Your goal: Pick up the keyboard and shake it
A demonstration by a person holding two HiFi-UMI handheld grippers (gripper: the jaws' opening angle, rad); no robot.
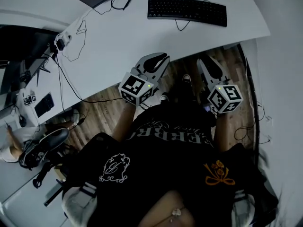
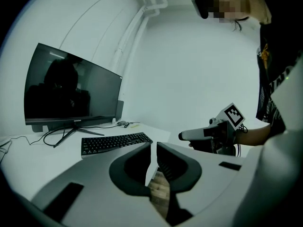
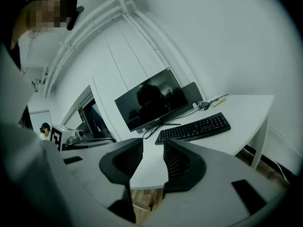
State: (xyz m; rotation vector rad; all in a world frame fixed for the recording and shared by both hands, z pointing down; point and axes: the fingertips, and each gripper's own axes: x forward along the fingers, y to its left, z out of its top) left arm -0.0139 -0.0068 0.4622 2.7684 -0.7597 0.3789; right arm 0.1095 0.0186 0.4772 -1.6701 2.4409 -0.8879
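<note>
I am holding my left gripper (image 1: 161, 58) with its jaws nearly together, a thin slit on nothing; my right gripper (image 1: 204, 63) is gaping wider, also empty; the keyboard (image 1: 187, 11) is lying ahead on the desk (image 1: 142, 37), well apart from both, its long axis running across my reach (neither hand looking clearly nearer).

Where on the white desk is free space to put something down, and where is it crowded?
Free: the bare strip of desk between the keyboard and the near edge. Crowded: the left end, where a cable tangle lies.
</note>
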